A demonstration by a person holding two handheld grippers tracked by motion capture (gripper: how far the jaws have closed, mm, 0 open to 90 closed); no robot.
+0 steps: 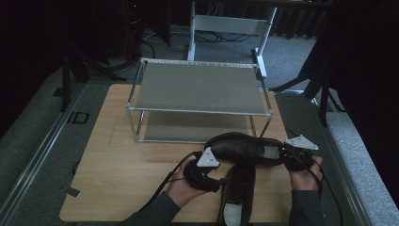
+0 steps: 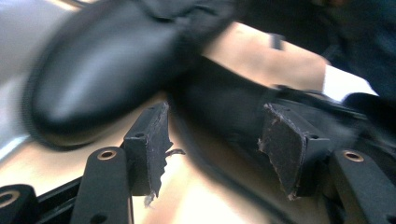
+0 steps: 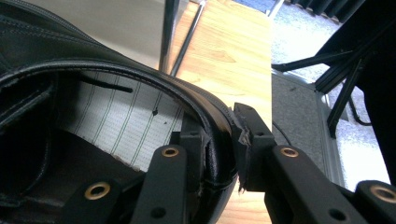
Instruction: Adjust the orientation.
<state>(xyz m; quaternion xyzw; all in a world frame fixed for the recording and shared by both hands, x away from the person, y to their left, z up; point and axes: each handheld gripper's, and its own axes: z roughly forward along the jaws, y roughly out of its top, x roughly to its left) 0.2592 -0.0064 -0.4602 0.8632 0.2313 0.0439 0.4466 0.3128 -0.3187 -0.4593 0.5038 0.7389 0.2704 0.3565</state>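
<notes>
Black shoe, heel rim clamped in the right claw; left claw gapes empty, its view blurred.

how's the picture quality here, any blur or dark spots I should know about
High view: dim, surroundings nearly black, the two black shoes hard to separate. Left gripper view: motion-blurred, the shoe toe smeared, with glare on the table. Right gripper view: sharp and bright, the shoe's heel rim crisp between the right hand-held gripper jaws.
</notes>
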